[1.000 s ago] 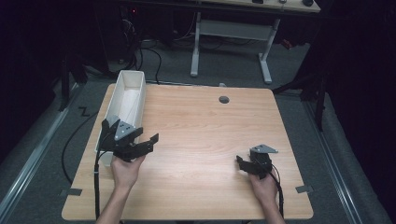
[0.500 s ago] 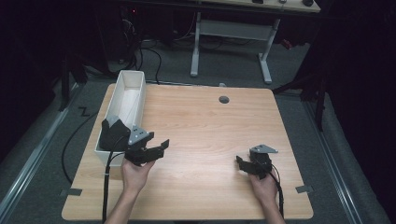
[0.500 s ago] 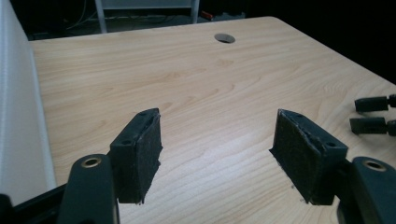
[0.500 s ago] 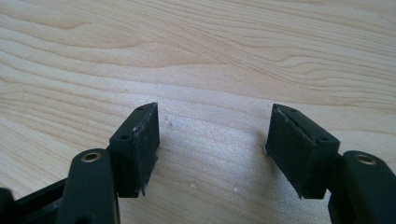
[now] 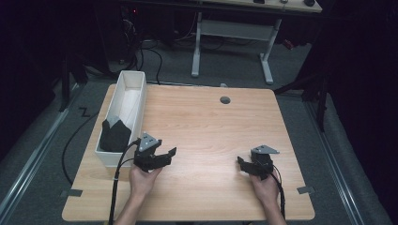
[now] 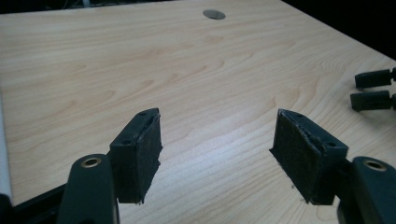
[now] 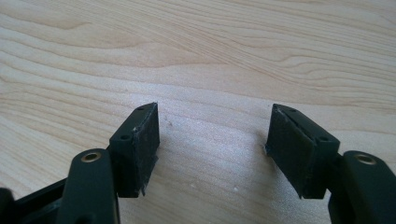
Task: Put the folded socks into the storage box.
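A: Where does the work stand?

B: The black crumpled cloth-like lump [image 5: 115, 135] already lies in the near end of the long white rectangular bin [image 5: 136, 77]. I judge the drop done.

A: And the fingers?

B: The left gripper [image 5: 165, 155], just right of the bin's near end, has its fingers [image 6: 140, 154] spread wide, holding nothing. The right gripper [image 5: 241, 164], well right of the bin over the pale wooden bench [image 5: 202, 122], has fingers [image 7: 137, 147] spread too, empty.

A: Next?

B: Probably both simply settle on the bench.
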The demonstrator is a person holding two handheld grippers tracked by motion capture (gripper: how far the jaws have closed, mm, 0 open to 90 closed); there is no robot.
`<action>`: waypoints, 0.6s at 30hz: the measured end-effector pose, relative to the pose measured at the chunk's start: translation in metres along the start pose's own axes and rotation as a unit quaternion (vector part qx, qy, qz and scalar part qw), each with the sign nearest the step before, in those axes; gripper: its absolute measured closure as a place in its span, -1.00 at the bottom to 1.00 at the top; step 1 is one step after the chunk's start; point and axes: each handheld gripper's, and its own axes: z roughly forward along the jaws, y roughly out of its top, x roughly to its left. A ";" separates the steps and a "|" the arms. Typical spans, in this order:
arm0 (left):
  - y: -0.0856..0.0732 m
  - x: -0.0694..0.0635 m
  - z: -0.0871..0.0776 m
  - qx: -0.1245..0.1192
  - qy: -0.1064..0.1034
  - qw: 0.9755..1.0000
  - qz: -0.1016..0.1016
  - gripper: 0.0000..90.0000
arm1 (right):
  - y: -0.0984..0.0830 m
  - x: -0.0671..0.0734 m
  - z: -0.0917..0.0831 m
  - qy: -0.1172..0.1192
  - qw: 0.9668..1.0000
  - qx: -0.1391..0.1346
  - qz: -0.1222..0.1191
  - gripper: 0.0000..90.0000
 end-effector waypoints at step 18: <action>-0.032 0.012 0.020 0.025 0.032 0.999 0.019 -0.27 | 0.000 0.000 0.000 0.000 1.000 0.000 0.000 -0.24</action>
